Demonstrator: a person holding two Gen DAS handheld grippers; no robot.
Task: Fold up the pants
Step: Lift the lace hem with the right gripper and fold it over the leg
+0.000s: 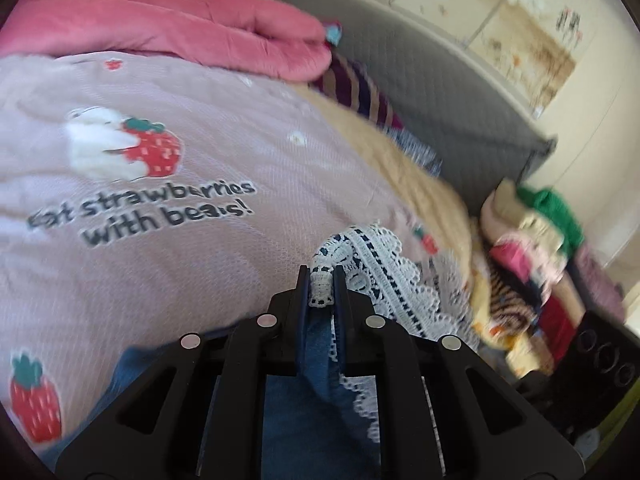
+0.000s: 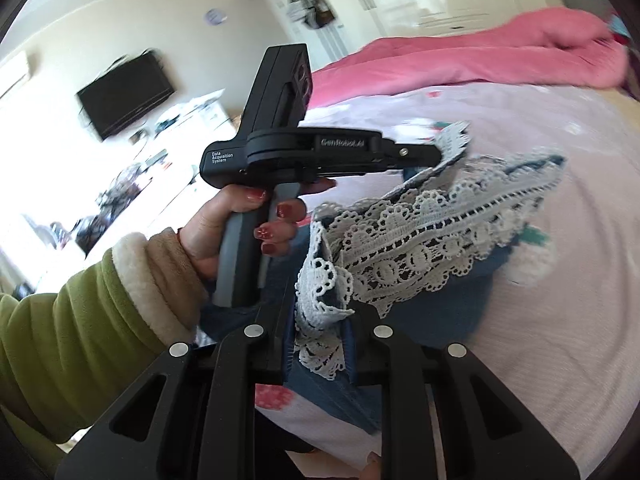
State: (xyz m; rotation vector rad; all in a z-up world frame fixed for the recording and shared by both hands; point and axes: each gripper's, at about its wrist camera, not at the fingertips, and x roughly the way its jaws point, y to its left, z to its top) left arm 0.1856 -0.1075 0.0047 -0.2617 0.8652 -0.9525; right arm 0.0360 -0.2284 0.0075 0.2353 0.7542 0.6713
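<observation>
Pink bedspread (image 1: pixel 168 264) read "Eat strawberries with bears!" in dark print below the bear-and-strawberry picture. Left gripper (image 2: pixel 448 152) body carried "GenRobot.AI"; its rear housing read "Data Acquisition System".

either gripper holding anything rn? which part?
Both hold the pants. The left gripper is shut on the white lace trim at the hem. The right gripper is shut on the same lace edge further along.

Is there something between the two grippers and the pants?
No. Both already grip the pants at the lace hem: left gripper and right gripper are shut on it. Only the pink blanket lies beneath.
</observation>
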